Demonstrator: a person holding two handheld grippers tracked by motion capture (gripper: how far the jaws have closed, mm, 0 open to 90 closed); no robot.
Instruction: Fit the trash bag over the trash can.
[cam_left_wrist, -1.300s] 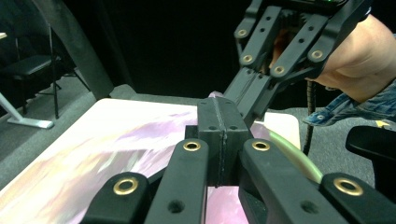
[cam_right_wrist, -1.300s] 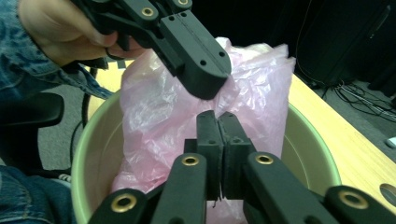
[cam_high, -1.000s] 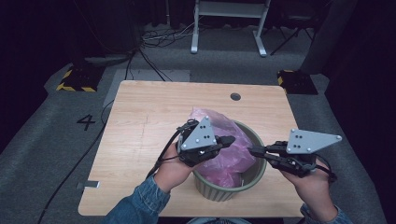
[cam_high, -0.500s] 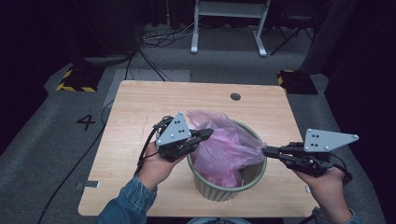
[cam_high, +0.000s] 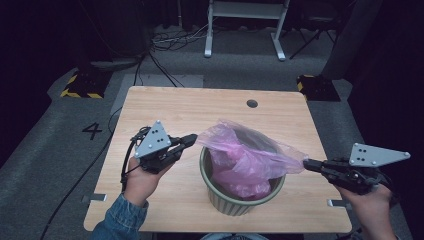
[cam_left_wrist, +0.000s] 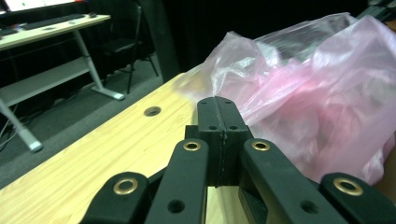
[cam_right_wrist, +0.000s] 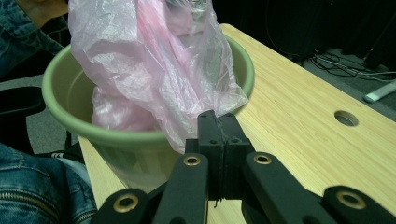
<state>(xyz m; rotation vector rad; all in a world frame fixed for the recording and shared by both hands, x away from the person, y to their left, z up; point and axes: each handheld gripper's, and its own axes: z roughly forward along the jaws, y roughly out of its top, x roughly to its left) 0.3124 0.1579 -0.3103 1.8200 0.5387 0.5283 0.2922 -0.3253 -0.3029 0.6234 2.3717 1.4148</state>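
Dark floor surrounds the surface (cam_high: 165, 105); near its front edge the bin (cam_high: 240, 199) holds the bag (cam_high: 245, 165). Your left tongs (cam_high: 192, 139) and right tongs (cam_high: 306, 164) each pinch its rim, spreading it. Next, fold that rim over the bin's lip.

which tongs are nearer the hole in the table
Left. The left tongs sit beside the bin, nearer the hole at the far edge. The right tongs are past the bin's other side, nearer the near edge.
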